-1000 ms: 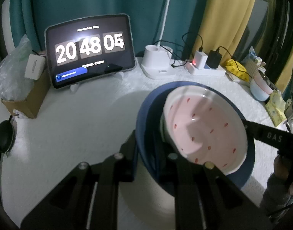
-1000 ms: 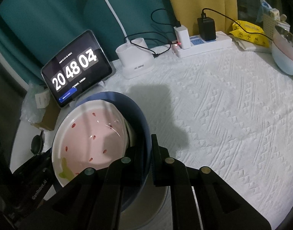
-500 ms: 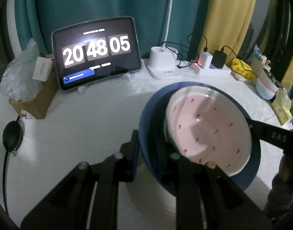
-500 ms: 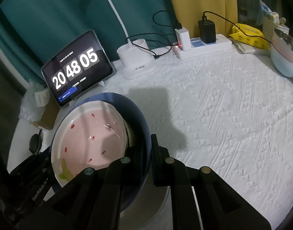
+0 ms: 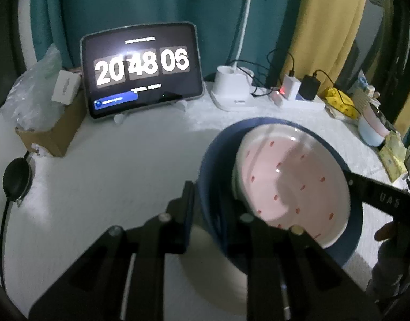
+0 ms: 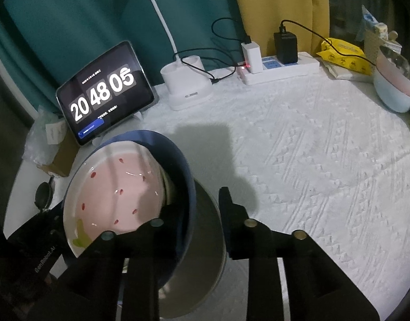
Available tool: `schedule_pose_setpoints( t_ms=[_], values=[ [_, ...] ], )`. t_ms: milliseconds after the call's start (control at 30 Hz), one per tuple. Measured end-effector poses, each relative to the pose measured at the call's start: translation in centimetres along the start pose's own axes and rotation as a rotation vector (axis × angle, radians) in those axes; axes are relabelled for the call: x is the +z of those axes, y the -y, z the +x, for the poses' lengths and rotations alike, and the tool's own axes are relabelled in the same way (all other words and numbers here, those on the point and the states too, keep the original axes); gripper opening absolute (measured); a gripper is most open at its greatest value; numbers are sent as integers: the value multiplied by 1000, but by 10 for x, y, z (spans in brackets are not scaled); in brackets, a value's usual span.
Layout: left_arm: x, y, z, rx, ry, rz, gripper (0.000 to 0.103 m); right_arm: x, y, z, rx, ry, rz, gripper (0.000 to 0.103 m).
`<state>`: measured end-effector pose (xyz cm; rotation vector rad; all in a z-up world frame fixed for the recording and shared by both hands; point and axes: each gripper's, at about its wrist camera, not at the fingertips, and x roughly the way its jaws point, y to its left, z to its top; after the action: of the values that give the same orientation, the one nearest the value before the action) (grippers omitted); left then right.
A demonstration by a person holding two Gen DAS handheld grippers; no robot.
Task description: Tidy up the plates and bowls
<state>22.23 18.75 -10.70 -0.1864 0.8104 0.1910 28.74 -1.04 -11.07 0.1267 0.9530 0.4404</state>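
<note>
- Lower middle of both views: a pink bowl point(image 5: 290, 184) with red flecks sits nested in a blue bowl point(image 5: 213, 160), on a pale dish point(image 6: 205, 254), all on a white cloth point(image 6: 325, 160).
- My left gripper point(image 5: 209, 214) pinches the blue bowl's rim, jaws nearly closed on it.
- My right gripper point(image 6: 202, 208) has just been opening; its jaws straddle the opposite rim, the outer one clear of it.
- Step, I judge: setting down the stacked bowls.
- Next: left lets go too, then both grippers back away without nudging the stack.
</note>
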Motion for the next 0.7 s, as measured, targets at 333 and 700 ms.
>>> schedule_pose_setpoints(
  t_ms=[333, 700],
  values=[
    [3, -3, -16, -9, 55, -24, 37, -1, 2, -17, -24, 66, -13, 48],
    [-4, 15, -38, -46, 97, 13, 40, -6, 1, -33, -24, 95, -23, 52]
  ],
)
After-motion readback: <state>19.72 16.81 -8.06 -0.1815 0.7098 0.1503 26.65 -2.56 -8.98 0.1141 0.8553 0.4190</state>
